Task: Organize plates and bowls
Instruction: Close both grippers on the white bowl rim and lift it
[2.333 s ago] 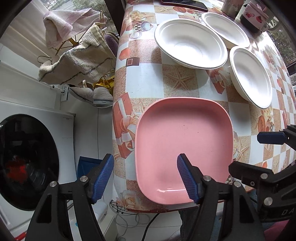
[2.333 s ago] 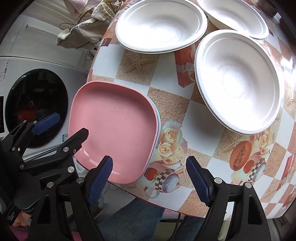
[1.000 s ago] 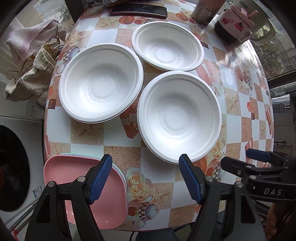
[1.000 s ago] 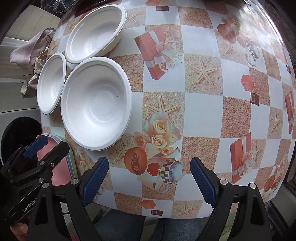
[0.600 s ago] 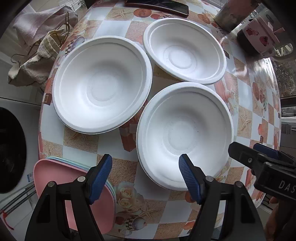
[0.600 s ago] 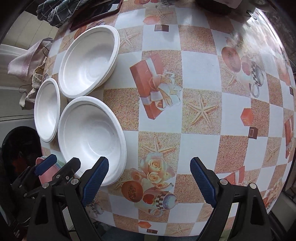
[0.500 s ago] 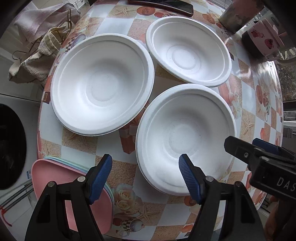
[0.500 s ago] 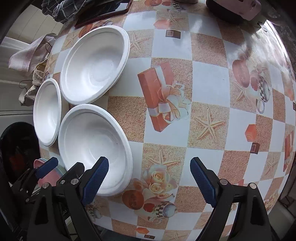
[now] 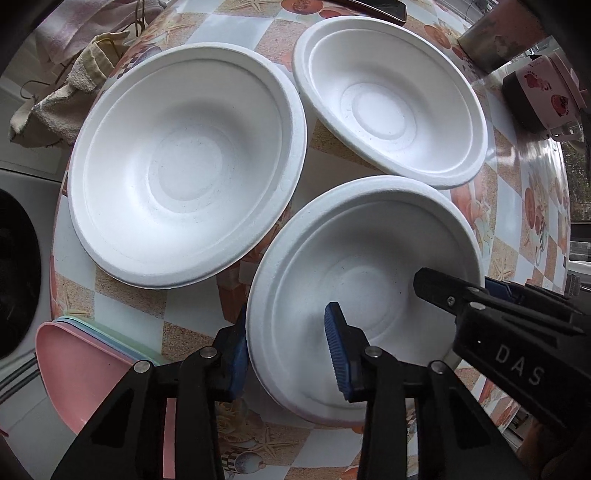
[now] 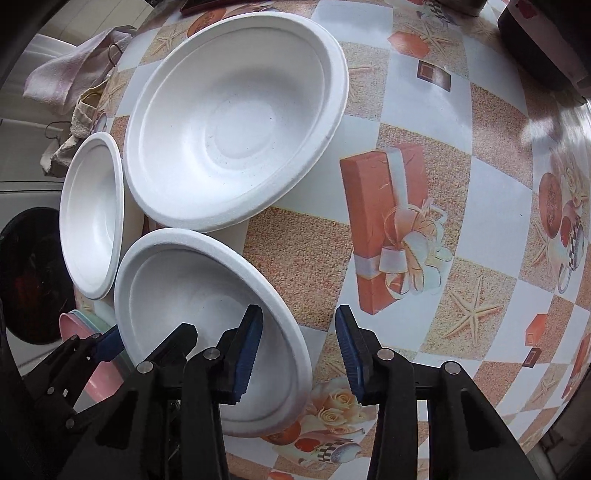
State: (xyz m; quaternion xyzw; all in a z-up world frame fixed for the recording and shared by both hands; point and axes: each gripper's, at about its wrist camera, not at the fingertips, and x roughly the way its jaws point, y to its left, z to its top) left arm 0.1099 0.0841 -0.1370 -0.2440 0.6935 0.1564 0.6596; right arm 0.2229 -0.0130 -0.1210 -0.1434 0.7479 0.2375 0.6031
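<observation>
While both jaws close astride the nearest white bowl's [image 9: 364,258] rim, left gripper [image 9: 286,347] and right gripper [image 10: 299,347] remain slightly apart.

white bowls [image 9: 188,166]: 3 | plate stack [image 9: 85,365]: 1 | hand-held grippers [image 9: 288,354]: 2

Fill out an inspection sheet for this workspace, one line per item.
Surface: table under a checked cloth printed with starfish, roses and gift boxes.
Job's things: three white bowls, none nested: nearest bowl, left bowl, far bowl; stack of plates, pink on top, at the table's near left corner.
Clutter: phone, cup, strawberry-print container at the far edge.
Grippers: left gripper and right gripper each straddle the nearest bowl's rim on opposite sides, jaws closing.
Cables: nothing seen.
Surroundings: washing machine and towels beside the table.
</observation>
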